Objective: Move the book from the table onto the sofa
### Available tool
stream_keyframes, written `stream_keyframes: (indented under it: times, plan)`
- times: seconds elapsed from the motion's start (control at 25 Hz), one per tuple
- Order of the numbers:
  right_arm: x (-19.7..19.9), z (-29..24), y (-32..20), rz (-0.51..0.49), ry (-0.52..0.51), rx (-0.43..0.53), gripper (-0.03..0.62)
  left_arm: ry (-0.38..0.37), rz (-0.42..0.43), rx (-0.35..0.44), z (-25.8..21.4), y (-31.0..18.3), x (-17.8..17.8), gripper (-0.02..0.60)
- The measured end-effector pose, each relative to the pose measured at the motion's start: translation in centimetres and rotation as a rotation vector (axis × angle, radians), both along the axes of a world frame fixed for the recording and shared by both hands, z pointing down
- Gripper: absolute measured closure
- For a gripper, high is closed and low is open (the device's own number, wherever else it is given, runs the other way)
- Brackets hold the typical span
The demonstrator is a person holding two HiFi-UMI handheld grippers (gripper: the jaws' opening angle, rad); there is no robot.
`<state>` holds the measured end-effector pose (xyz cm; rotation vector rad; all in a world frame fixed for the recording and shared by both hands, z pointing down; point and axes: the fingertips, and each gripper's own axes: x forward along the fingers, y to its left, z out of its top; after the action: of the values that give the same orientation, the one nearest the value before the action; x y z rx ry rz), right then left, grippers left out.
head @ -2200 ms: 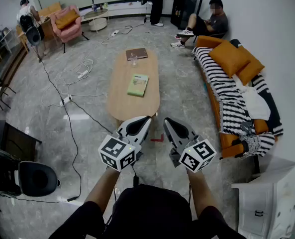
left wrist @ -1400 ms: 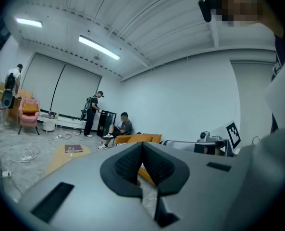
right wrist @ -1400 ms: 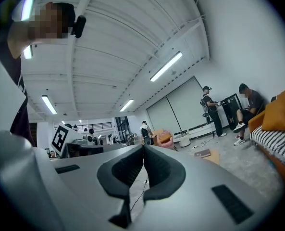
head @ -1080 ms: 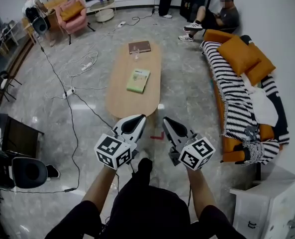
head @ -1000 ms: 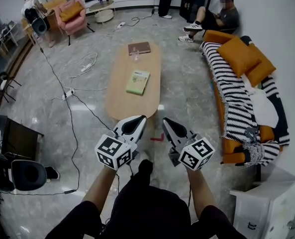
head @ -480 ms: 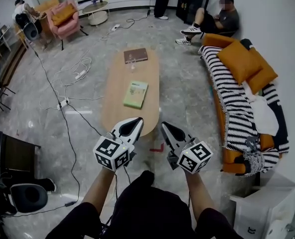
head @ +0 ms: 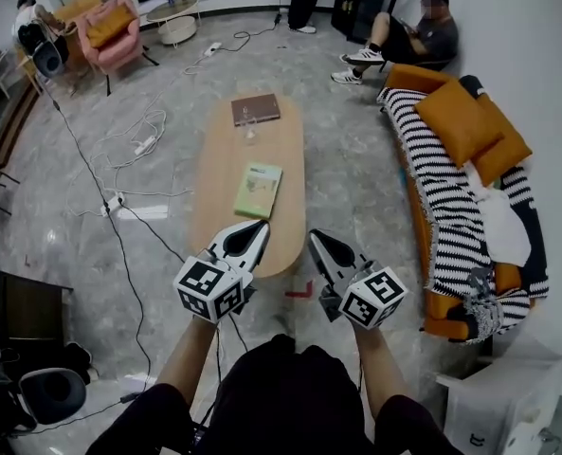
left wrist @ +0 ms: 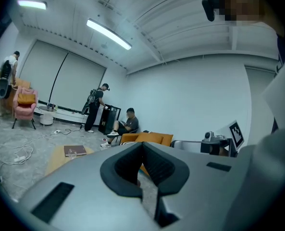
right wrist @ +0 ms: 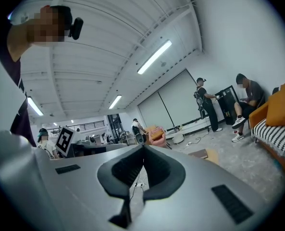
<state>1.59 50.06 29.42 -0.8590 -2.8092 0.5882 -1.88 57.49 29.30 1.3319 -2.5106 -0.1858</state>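
Approach step: left tongs and right tongs are pressed together, empty; the next move probably calls for spreading them over the thin green book on the oval wooden bench.

Lounge set up as a lab: striped sofa, coffee table, cables trailing over floor

1. Black clothing covers the torso; the forearms above it are unsleeved.
2. The left gripper, up-left of the black clothing, has a pale grey shell around a black teardrop hollow with ribbed black pads.
3. The right gripper, up-right of the black clothing, is built alike.
4. The left cube and right cube are white with black square markers.
5. Black rectangular slots mark each grey shell.
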Motion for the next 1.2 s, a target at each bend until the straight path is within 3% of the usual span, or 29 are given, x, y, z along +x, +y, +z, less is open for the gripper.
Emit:
stream_keyframes:
  times: [0.68,1.2]
  plan:
    - [-7.1,1.8,0.2,-0.017,0.034,0.004,0.571,0.043,-0.024,-0.006,2.4,0.8,-6.0,0.566]
    - [-17.9,4.6,-2.9,-0.129,0.084,-0.015,0.571,0.102,-0.153,-0.020,5.3,-1.6,-15.0,0.566]
